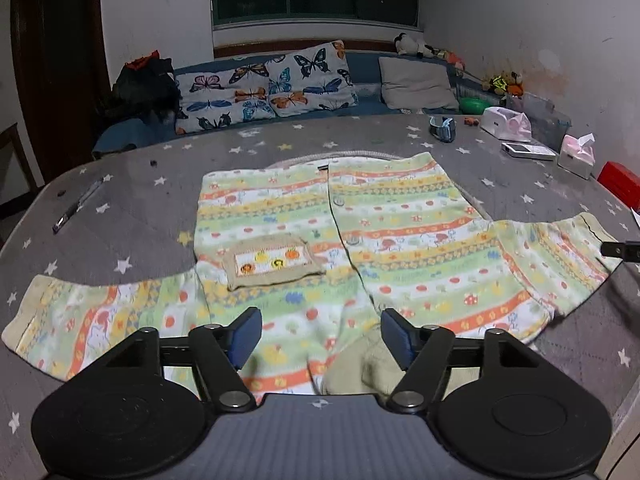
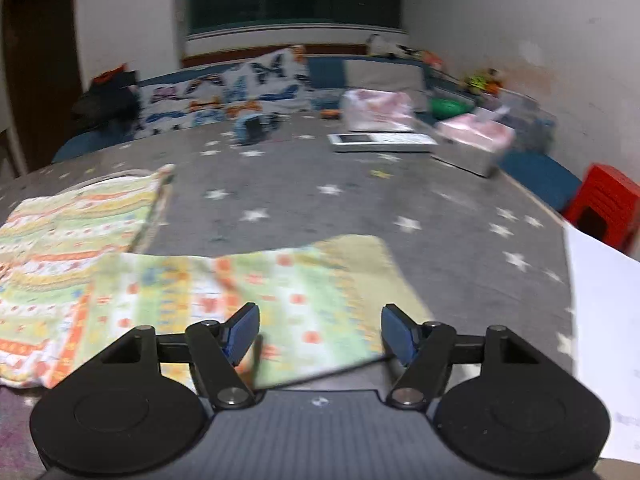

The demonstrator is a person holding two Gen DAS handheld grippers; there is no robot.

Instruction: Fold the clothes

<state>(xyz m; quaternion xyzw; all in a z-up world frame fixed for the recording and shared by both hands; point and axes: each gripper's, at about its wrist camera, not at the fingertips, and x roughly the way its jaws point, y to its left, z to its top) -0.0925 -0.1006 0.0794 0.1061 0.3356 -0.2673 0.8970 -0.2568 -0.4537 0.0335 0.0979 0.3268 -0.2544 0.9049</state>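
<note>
A striped cardigan (image 1: pixel 360 236) lies flat, front up, on the grey star-print desk (image 1: pixel 140 200), both sleeves spread out to the sides. The left tool (image 1: pixel 320 336) hangs over the near collar edge, jaws apart and empty (the cloth lies below, not pinched). The right tool (image 2: pixel 320 332) hangs over the right sleeve (image 2: pixel 288 292), jaws likewise apart, gripping nothing. A pen (image 1: pixel 76 208) lies left of the cardigan. Tissue boxes (image 2: pixel 472 140) sit at the far right edge; that view is blurred.
</note>
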